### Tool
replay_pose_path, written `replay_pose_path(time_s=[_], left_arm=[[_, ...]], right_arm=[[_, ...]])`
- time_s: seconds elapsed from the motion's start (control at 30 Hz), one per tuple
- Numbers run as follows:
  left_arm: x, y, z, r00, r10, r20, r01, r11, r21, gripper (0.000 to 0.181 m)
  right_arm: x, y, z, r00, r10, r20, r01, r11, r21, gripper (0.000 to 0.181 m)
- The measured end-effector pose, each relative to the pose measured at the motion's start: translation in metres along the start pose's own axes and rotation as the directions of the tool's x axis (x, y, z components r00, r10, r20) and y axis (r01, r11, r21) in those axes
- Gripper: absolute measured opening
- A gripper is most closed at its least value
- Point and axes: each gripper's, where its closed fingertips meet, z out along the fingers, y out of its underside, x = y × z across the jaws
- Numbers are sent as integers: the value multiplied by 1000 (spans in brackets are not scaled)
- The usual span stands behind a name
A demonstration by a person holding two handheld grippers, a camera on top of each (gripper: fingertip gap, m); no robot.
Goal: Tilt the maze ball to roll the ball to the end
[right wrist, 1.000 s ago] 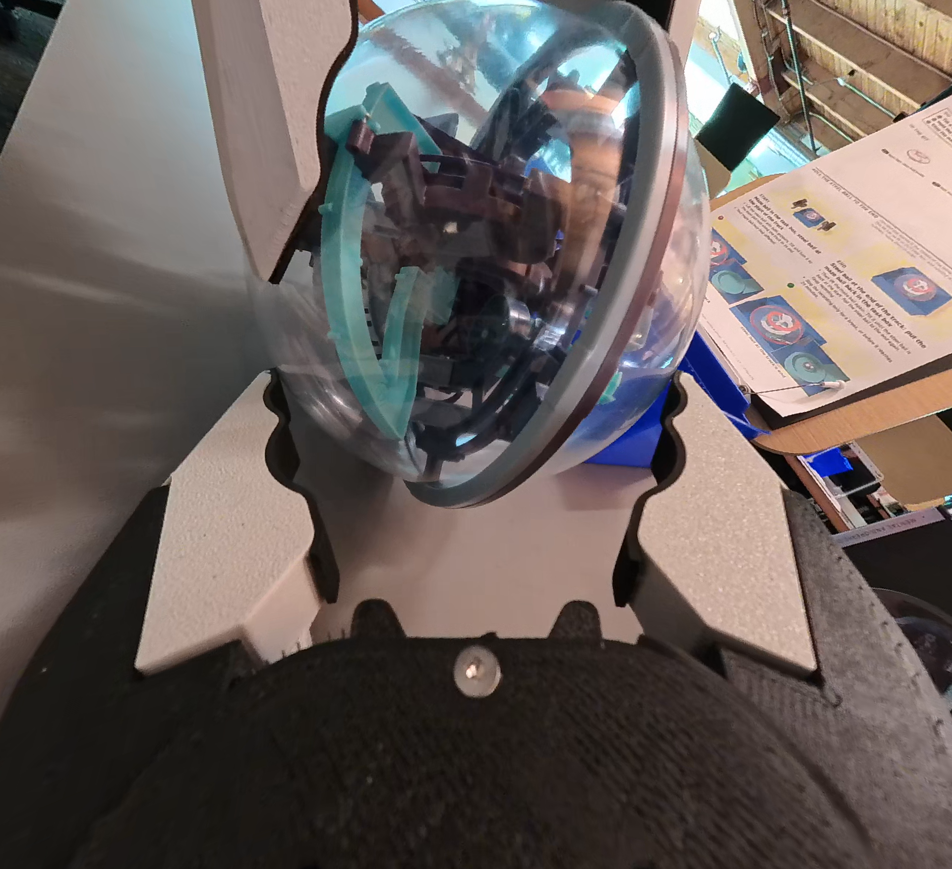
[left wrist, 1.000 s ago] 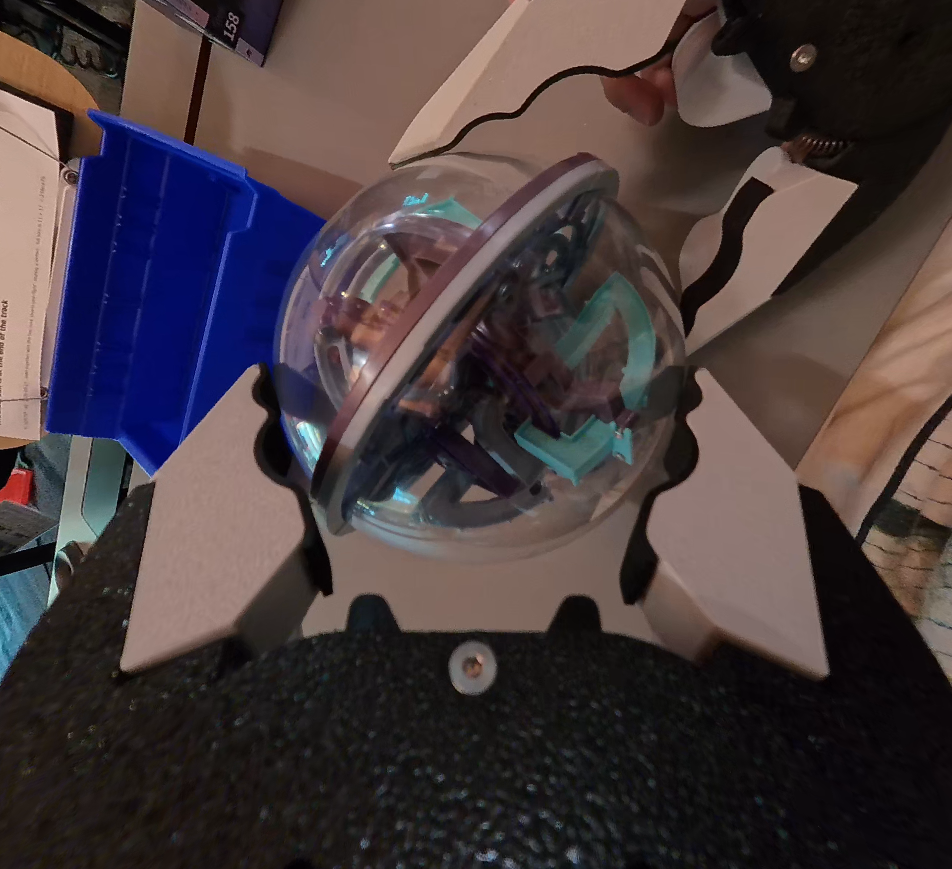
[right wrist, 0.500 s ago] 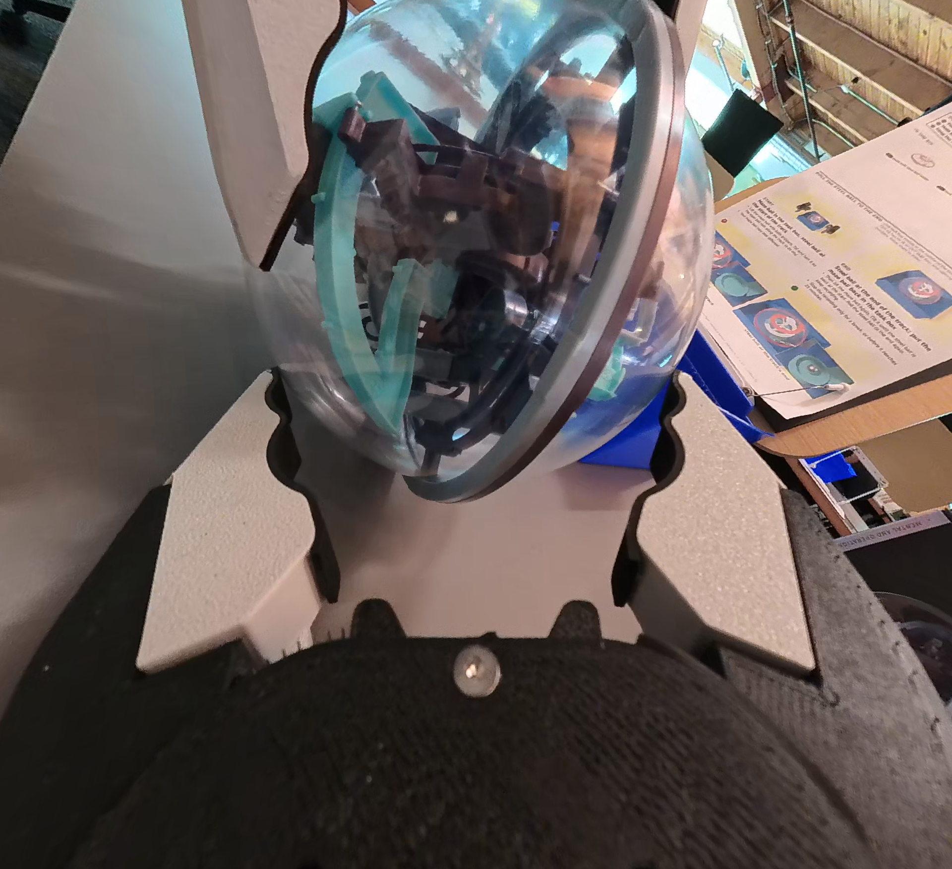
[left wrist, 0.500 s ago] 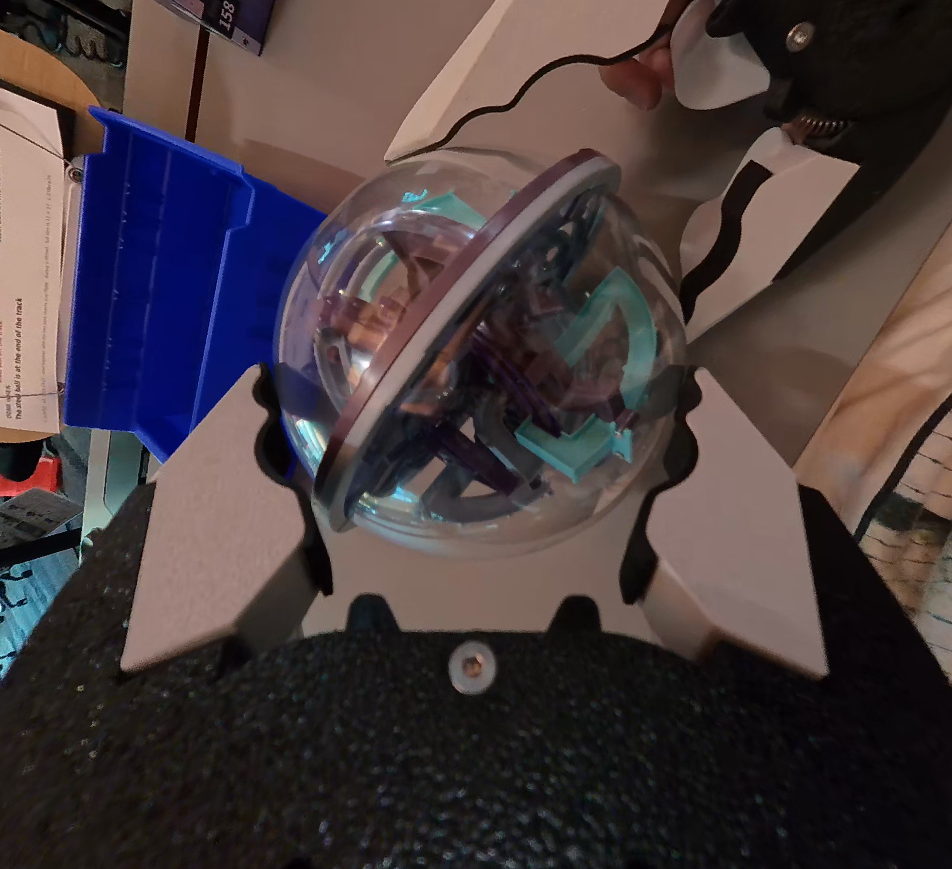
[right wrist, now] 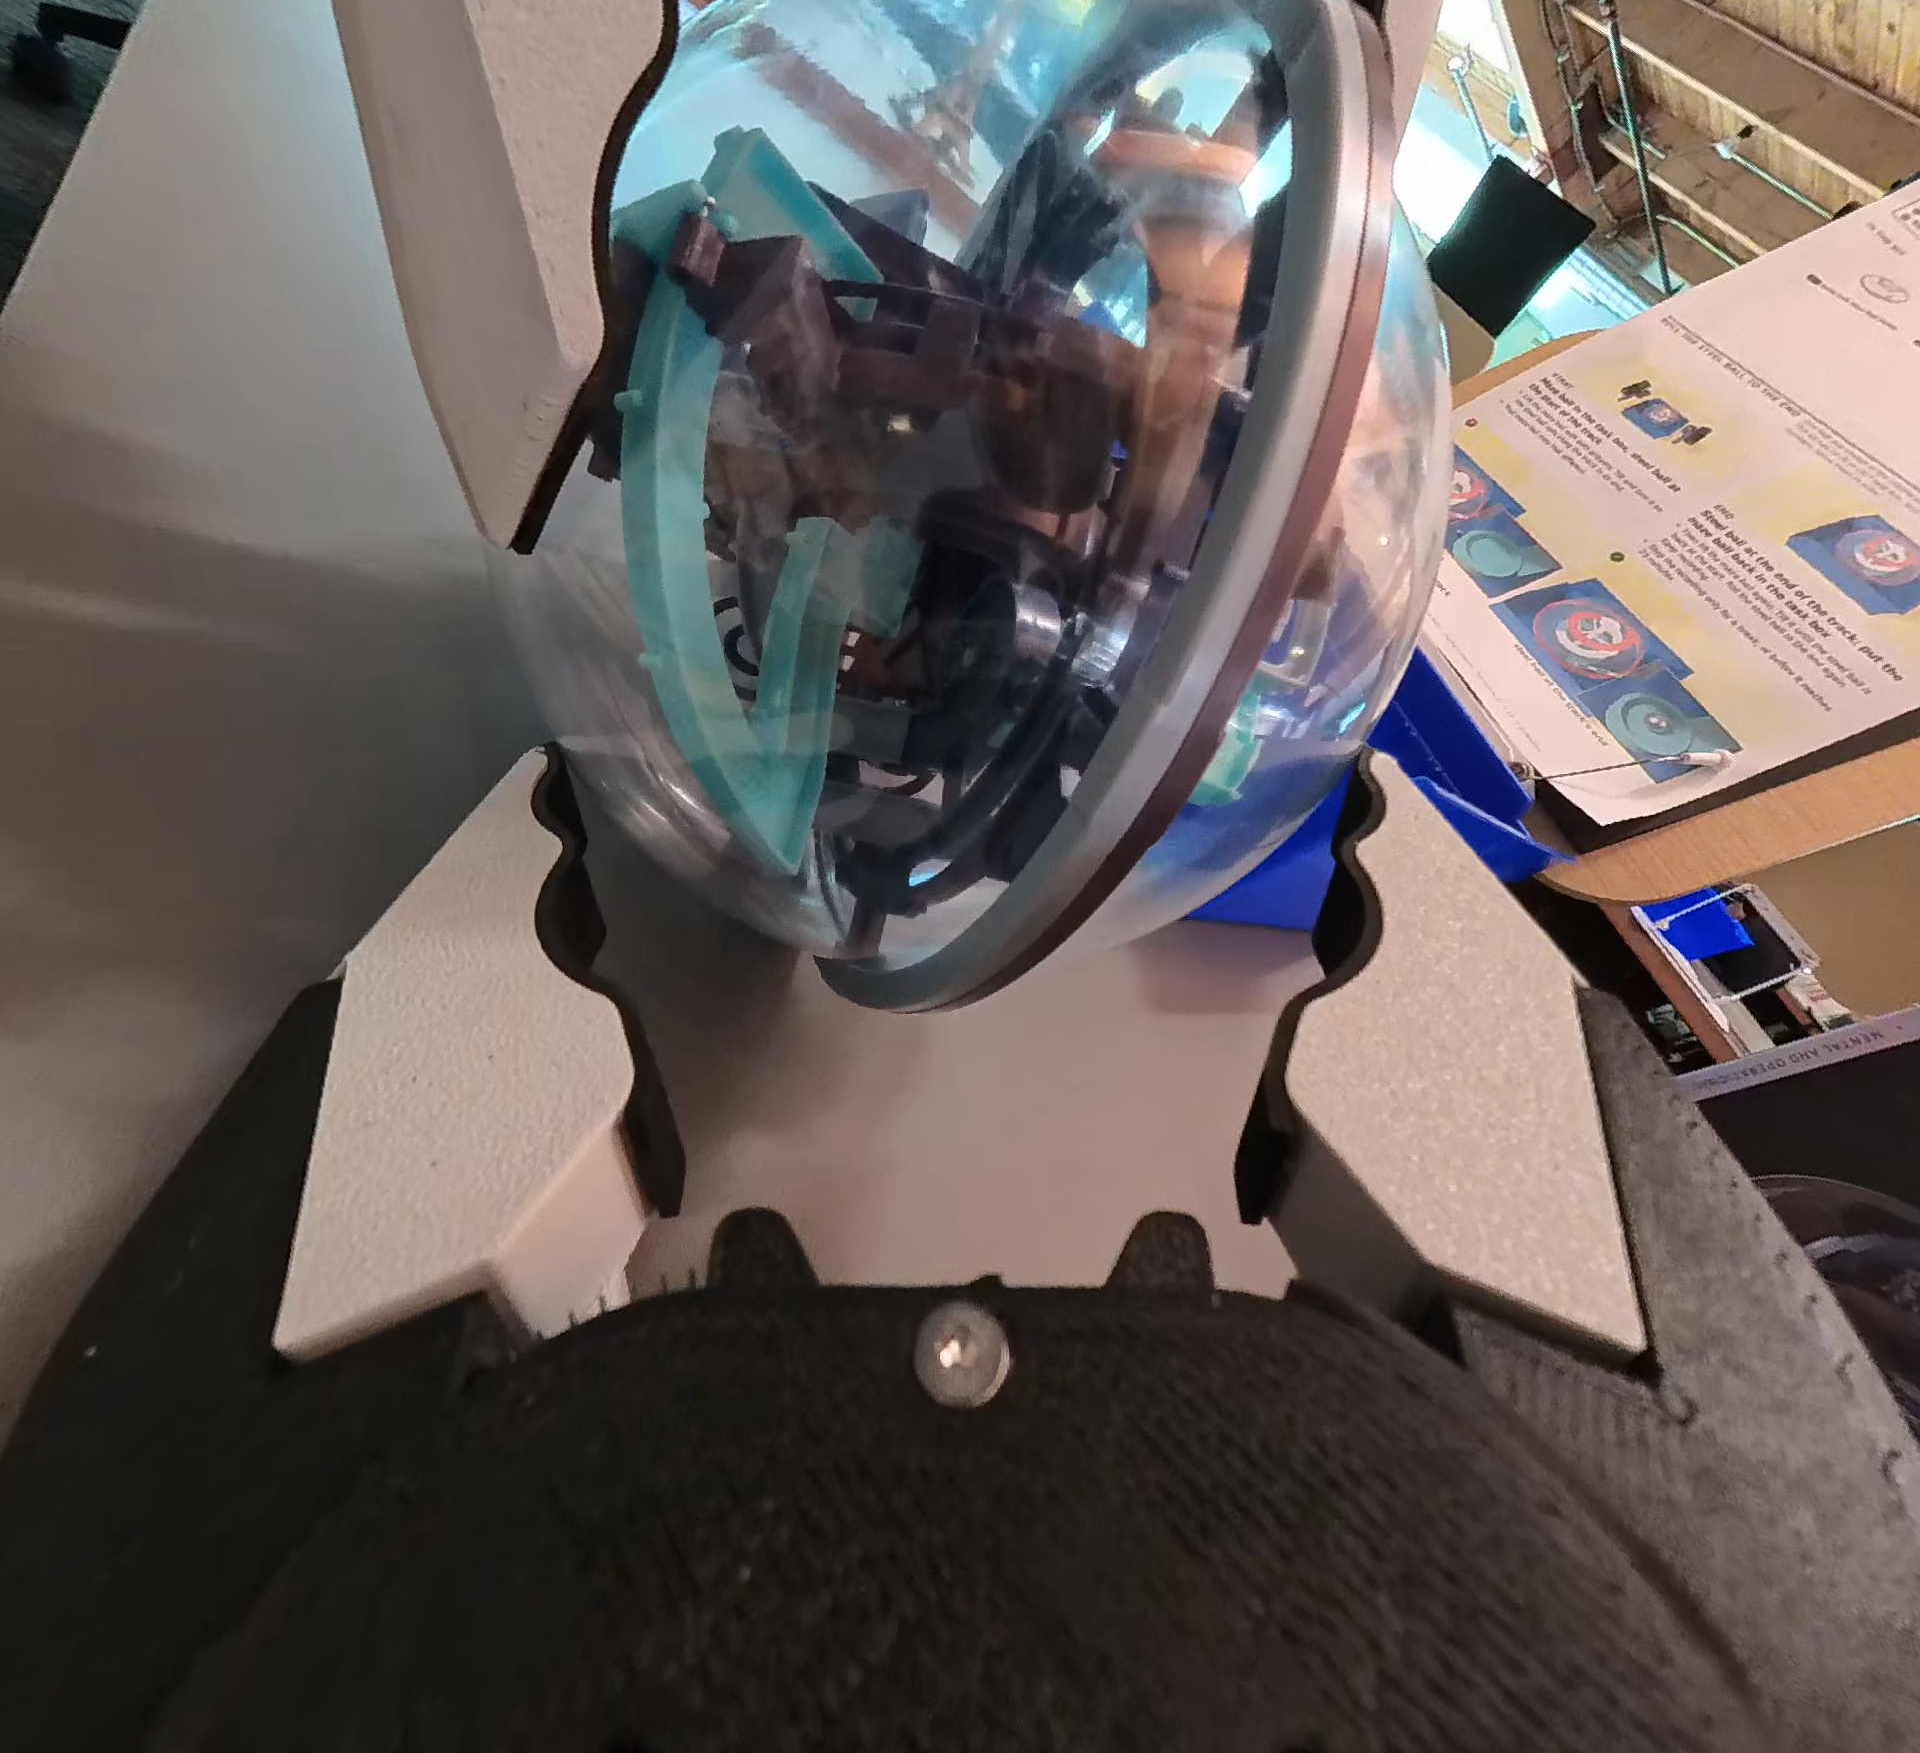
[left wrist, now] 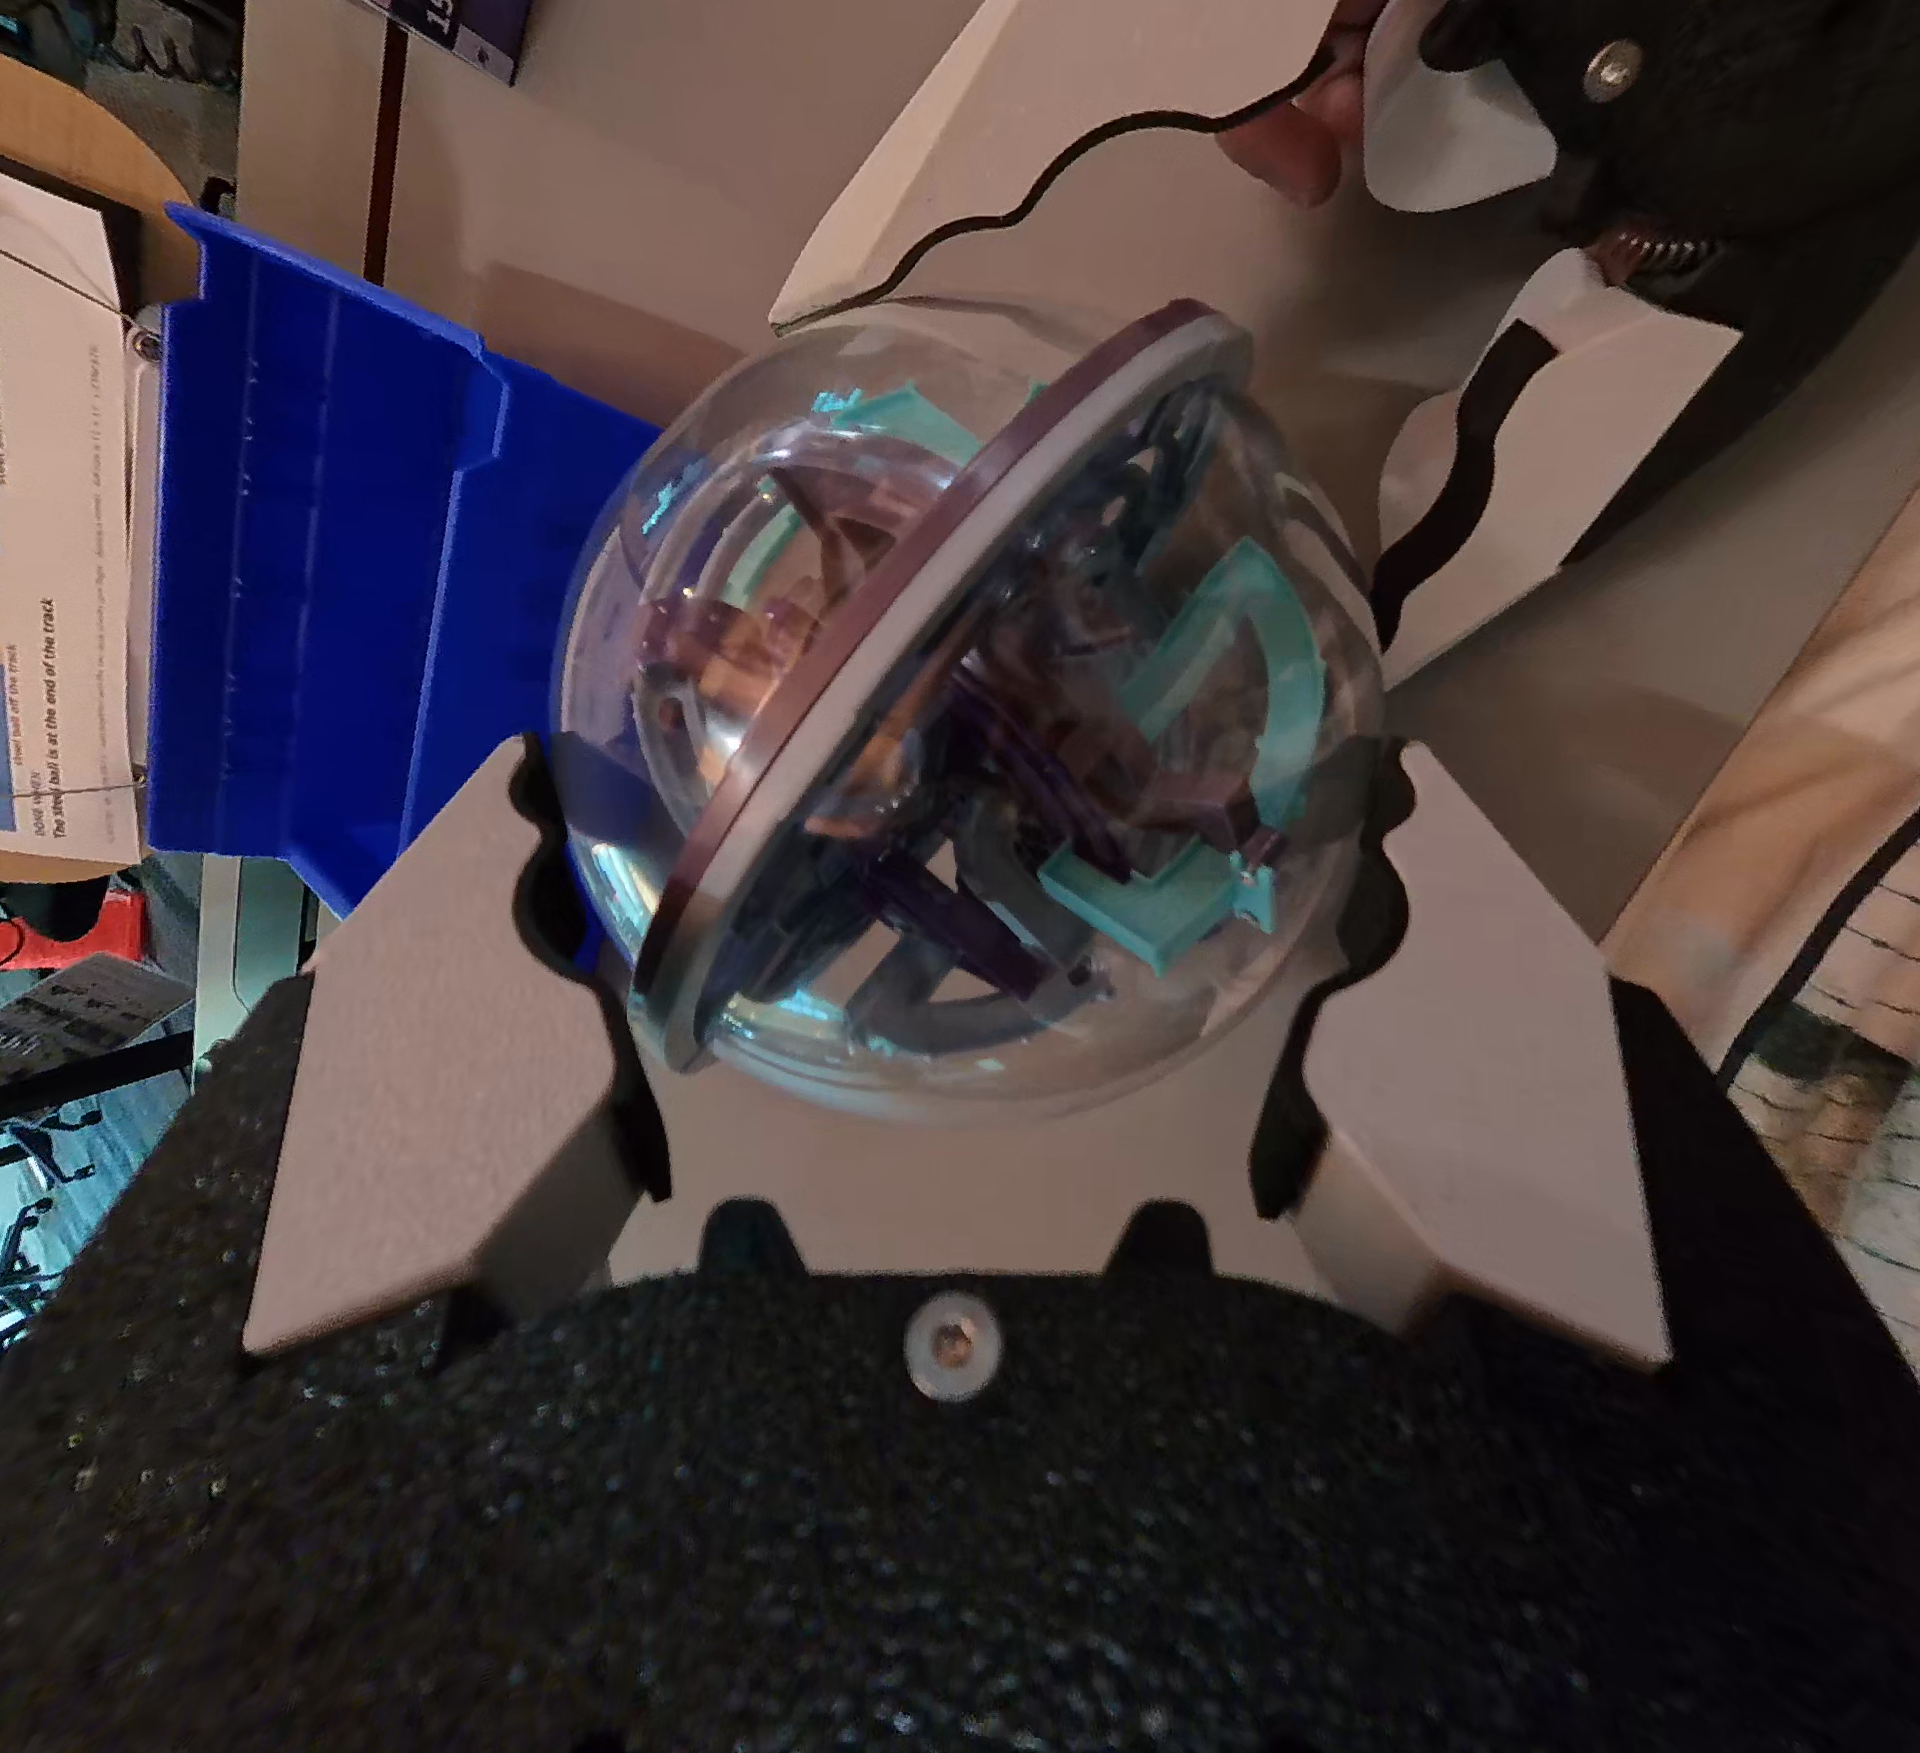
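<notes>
Both your grippers, left (left wrist: 961, 768) & right (right wrist: 956, 778), clamp the maze ball (left wrist: 971, 706); smooth shell, over-tilt and it'll slip out.

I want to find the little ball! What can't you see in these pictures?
- Steel ball: both views, lost among tracks and glare inside the maze ball.
- Track's end: same clutter.
- Blue bin: left wrist view, partly behind the sphere.
- Left claw: right wrist view, top cut off.
- Sheet: right edge cropped.
</notes>
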Motion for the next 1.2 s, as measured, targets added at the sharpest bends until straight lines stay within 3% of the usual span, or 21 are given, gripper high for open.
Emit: replay_pose_path(time_s=[0.33, 0.53, 0.83, 1.2], left_arm=[[-5, 2, 1, 998, 0, -64, 1, 1000, 17, 145], [-10, 0, 4, 994, -43, -98, 47, 998, 37, 145], [-10, -6, 6, 993, -25, -117, 28, 999, 25, 145], [-10, -2, 4, 989, -7, -150, 13, 999, 40, 144]], right_arm=[[2, -1, 0, 1000, 16, -1, -16, 1000, 4, 135], [7, -26, -3, 993, 114, 34, -117, 989, 85, 143], [10, -41, 12, 994, -54, 100, 48, 997, 62, 160], [0, -53, 23, 952, -239, 191, 232, 971, 58, 158]])
